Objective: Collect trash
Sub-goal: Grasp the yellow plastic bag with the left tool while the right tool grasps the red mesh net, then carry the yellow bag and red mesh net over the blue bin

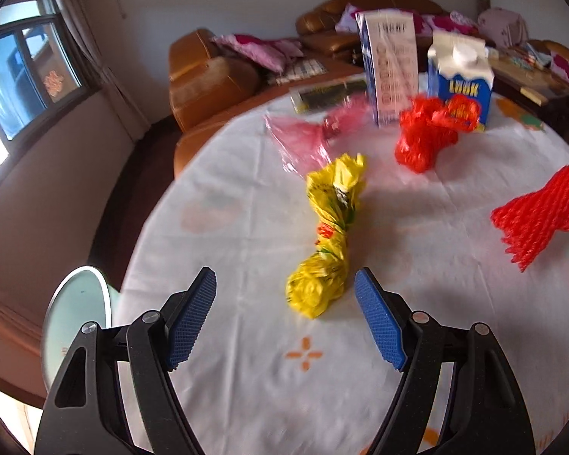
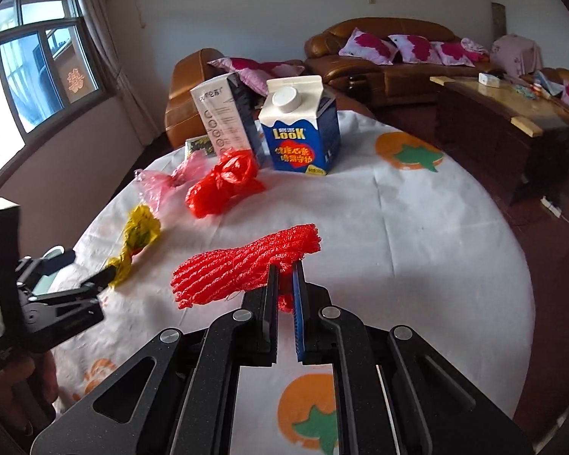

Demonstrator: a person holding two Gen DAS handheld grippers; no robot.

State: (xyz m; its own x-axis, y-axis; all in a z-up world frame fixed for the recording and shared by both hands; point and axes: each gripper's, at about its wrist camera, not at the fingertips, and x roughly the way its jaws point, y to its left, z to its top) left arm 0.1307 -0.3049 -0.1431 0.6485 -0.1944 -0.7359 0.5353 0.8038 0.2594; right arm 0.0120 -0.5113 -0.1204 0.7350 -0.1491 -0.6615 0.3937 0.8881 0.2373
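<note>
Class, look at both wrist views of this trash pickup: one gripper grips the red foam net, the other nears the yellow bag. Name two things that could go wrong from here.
1. The right gripper pinches only one end of the red foam net; most hangs free, so it might slip out when carried.
2. The left gripper is open around the near end of the yellow bag, which is long, twisted and crinkly; closing there may catch just a fold that could pull loose.
</note>
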